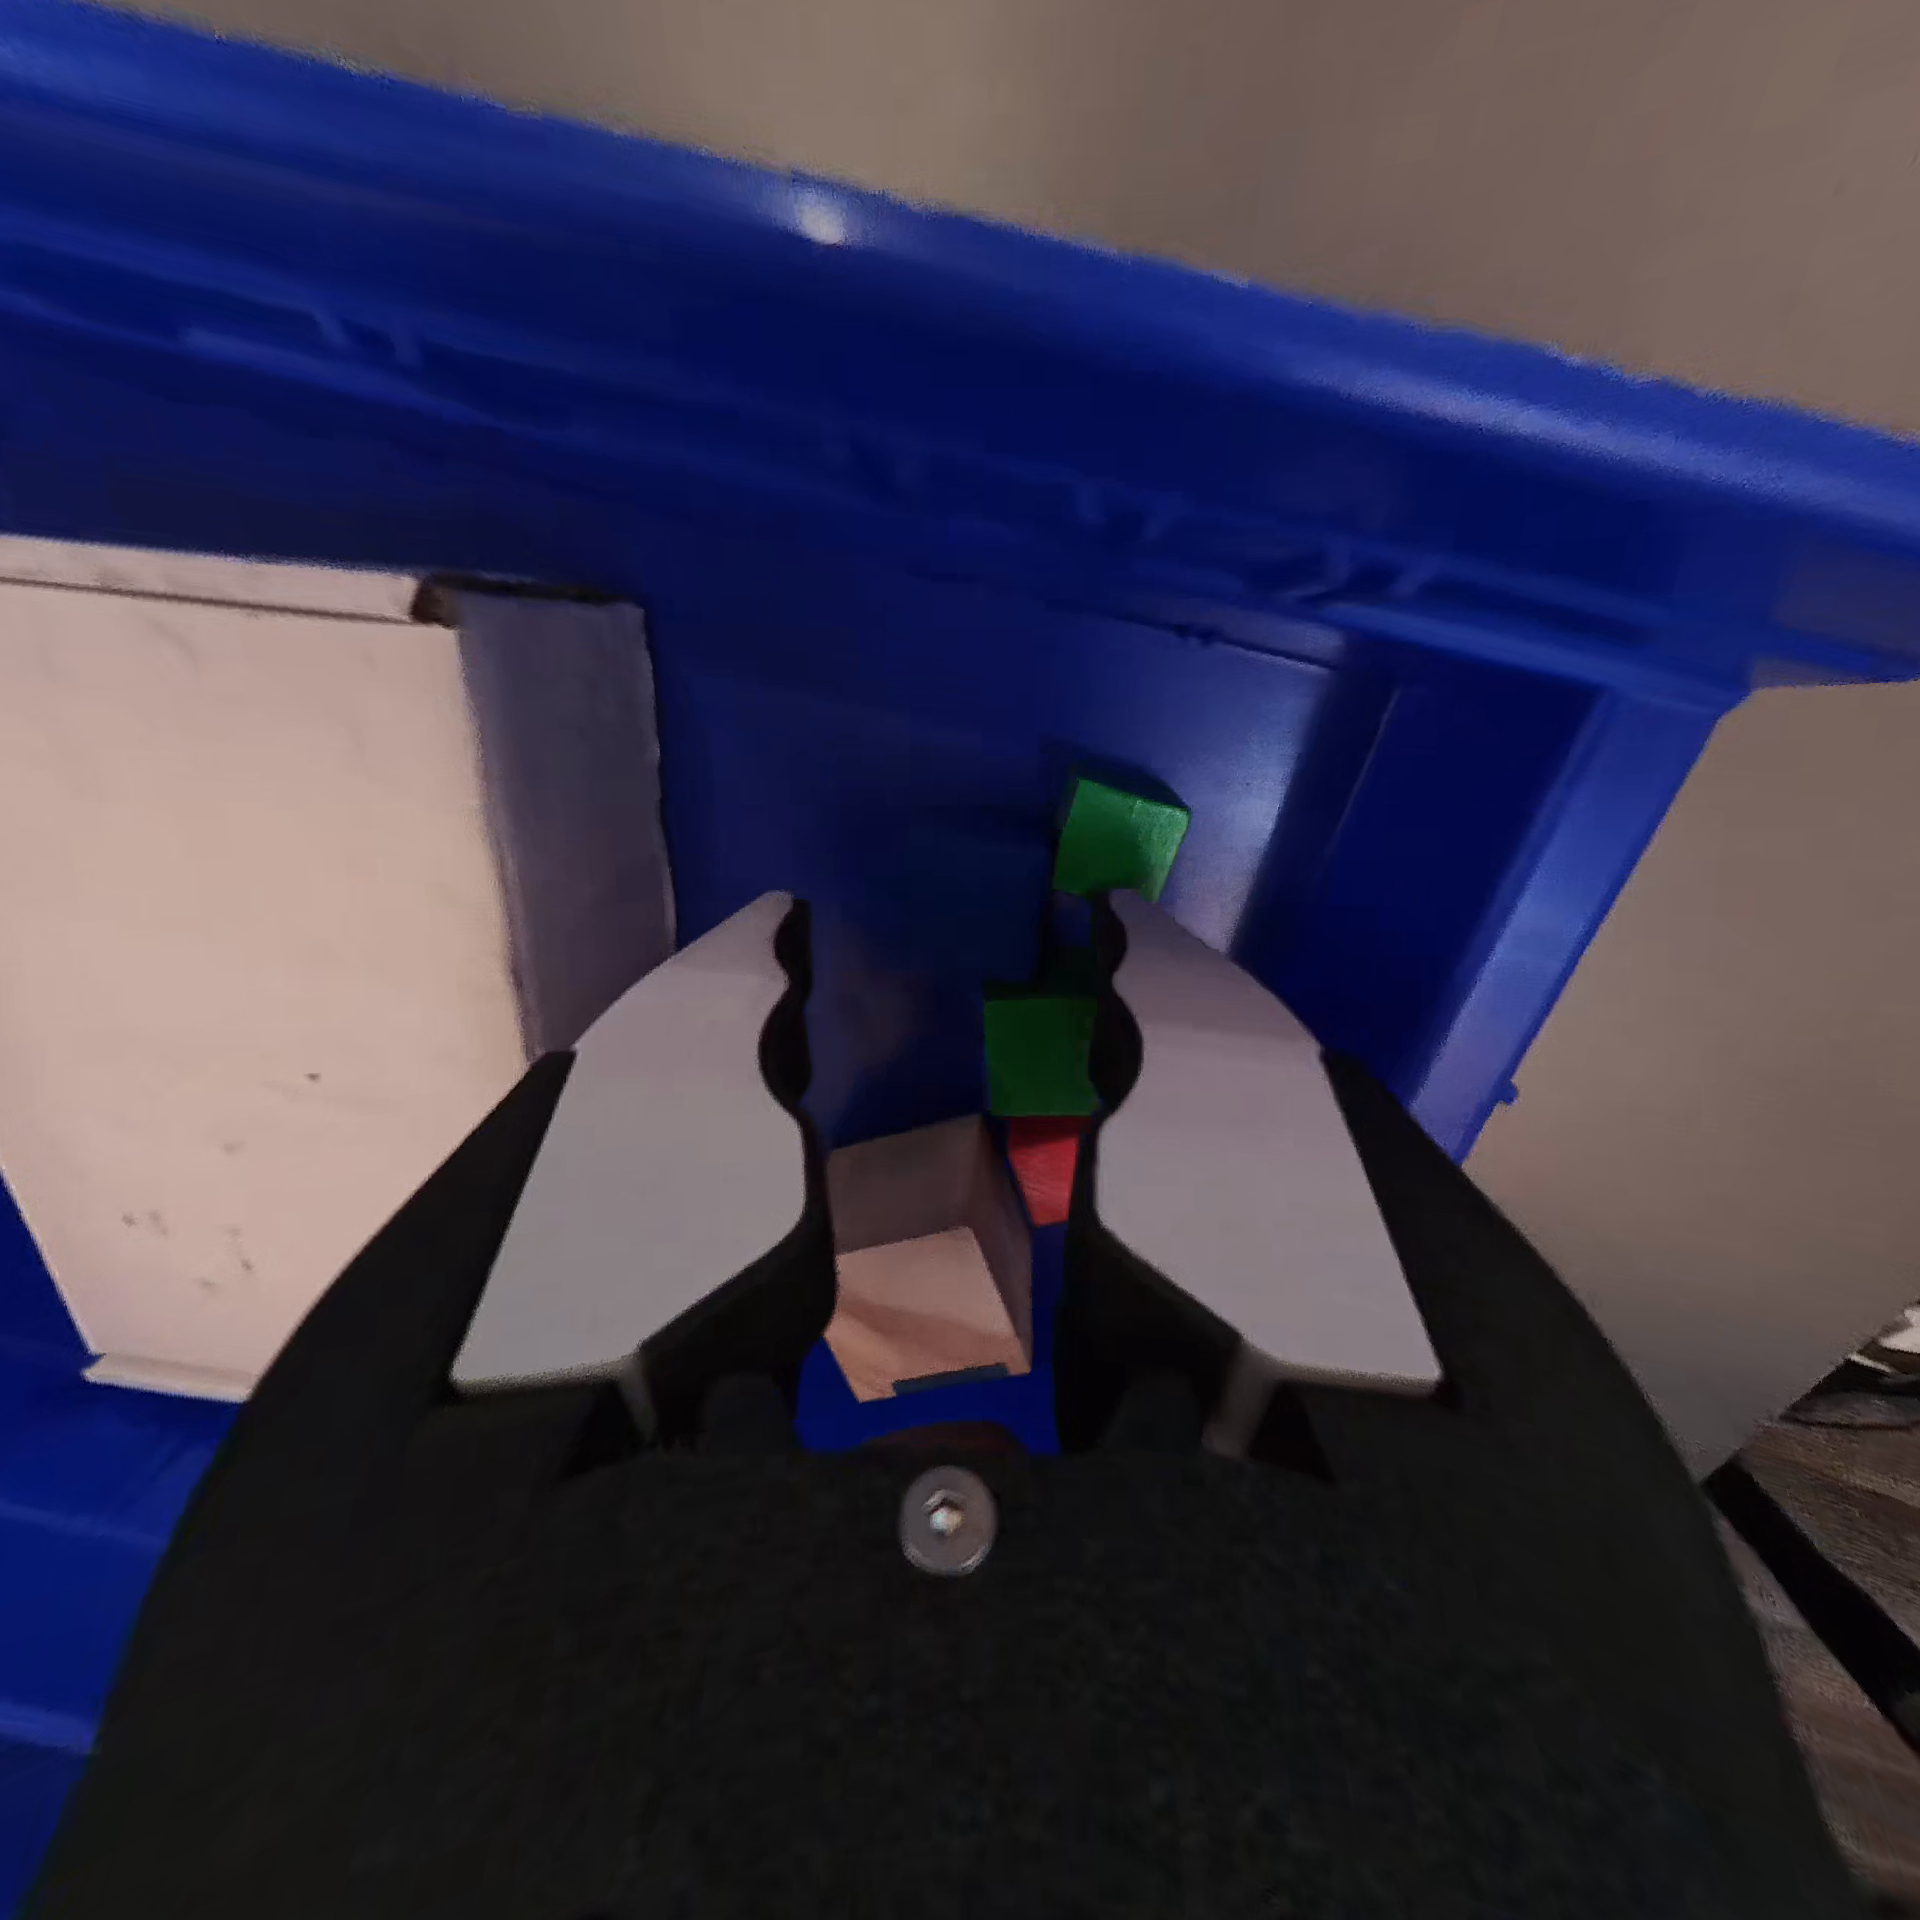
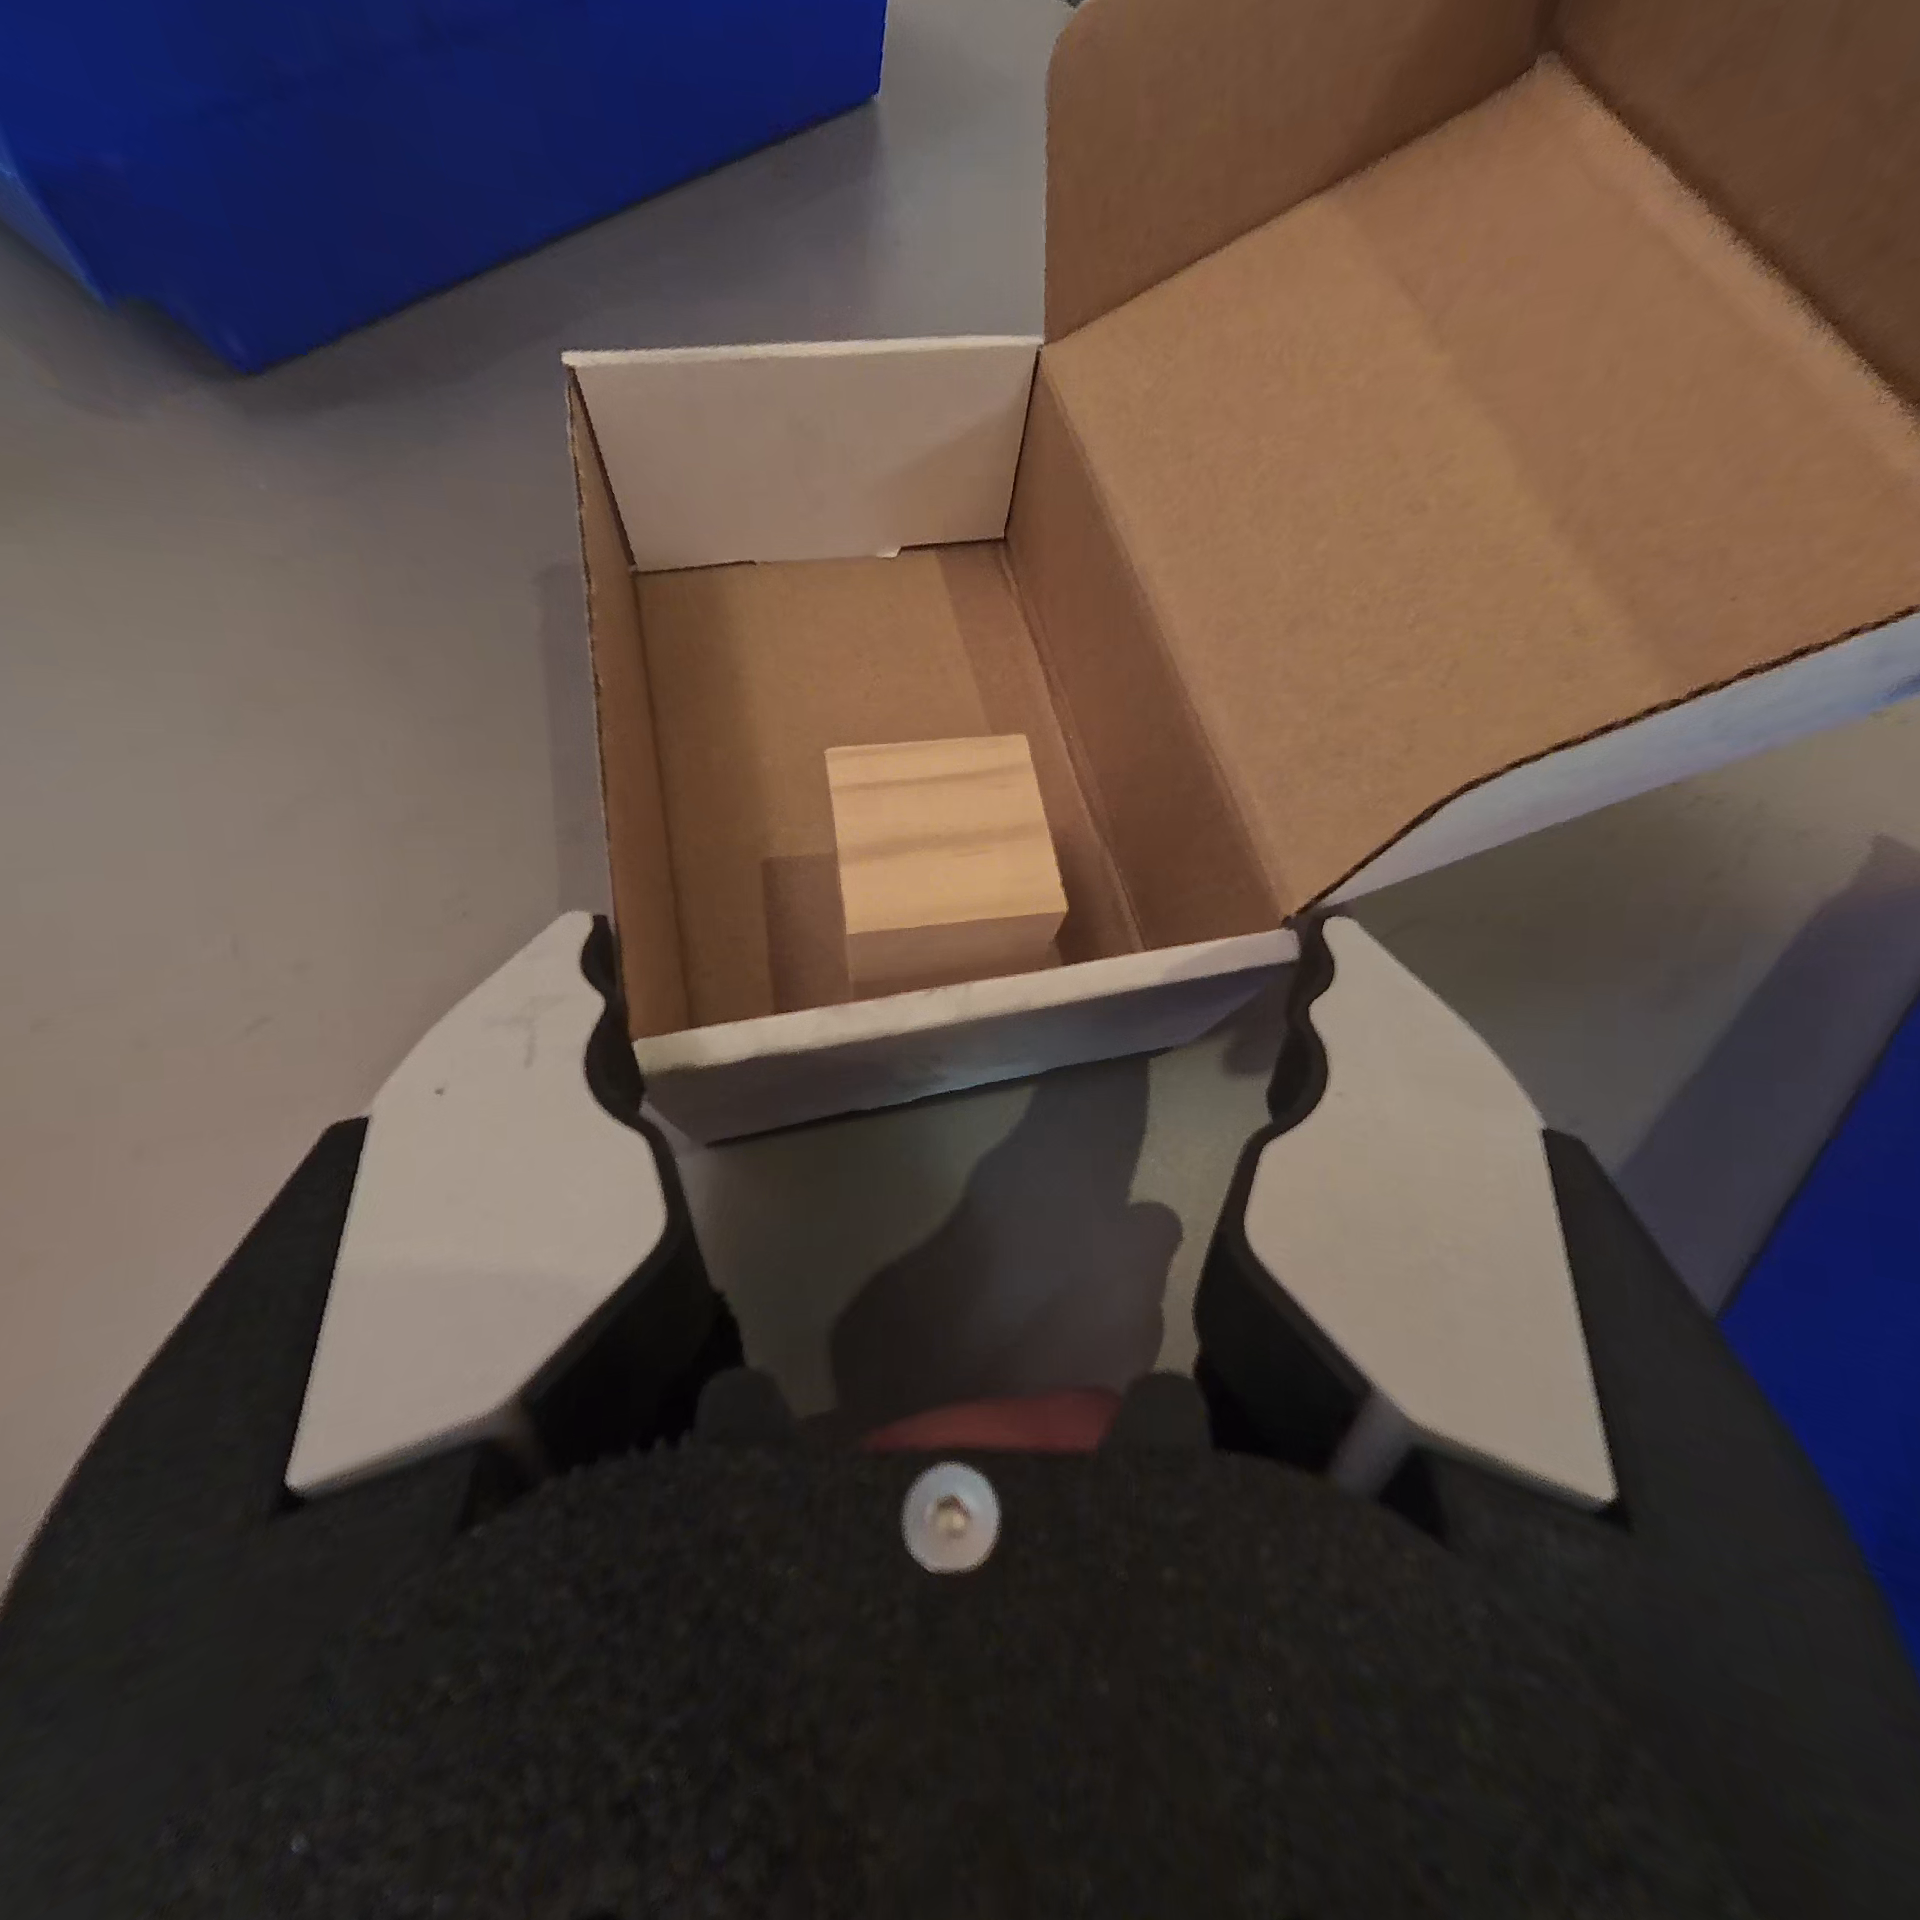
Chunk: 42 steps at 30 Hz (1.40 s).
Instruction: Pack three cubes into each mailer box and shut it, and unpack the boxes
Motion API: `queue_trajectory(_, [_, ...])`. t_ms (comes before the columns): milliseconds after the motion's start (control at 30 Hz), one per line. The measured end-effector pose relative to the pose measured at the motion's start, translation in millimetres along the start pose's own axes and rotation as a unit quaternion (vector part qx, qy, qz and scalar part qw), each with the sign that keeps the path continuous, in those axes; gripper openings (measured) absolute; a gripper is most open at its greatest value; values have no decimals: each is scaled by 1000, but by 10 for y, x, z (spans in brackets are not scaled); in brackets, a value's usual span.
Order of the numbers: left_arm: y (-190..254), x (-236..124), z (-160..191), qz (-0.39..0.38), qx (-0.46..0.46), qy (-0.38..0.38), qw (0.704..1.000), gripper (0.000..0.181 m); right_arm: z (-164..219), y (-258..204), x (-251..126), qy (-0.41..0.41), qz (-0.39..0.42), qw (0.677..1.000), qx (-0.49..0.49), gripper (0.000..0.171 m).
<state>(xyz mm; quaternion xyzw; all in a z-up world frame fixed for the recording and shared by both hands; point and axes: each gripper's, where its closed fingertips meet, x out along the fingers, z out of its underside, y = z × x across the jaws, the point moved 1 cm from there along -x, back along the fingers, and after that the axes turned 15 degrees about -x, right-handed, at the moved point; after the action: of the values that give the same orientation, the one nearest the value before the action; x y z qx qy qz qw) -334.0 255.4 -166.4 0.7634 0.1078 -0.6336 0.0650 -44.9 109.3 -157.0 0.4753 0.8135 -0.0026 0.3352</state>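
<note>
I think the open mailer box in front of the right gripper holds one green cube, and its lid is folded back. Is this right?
Not quite. In the right wrist view, the single cube inside the open mailer box is plain wood, not green. The lid is indeed folded back, and the right gripper is open before it.

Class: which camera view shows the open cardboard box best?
The right wrist view: the open box sits centred, lid back, one wooden cube inside. The left wrist view shows only a blue bin holding cubes and a white box, apparently a different one.
</note>
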Motion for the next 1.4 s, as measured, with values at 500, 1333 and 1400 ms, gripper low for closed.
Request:
queue_trajectory(500, [-6, -912, -438, -44, -42, 118, 991, 26, -1, 1, 2, 3, -4, 1000, -2, 119])
queue_trajectory(1333, [1350, 468, -2158, 17, -128, -46, 991, 27, -10, -20, 4, 4, -8, 1000, -3, 119])
queue_trajectory(1400, [1352, 440, -2171, 15, -131, -32, 991, 28, -8, -22, 2, 4, -8, 1000, -5, 119])
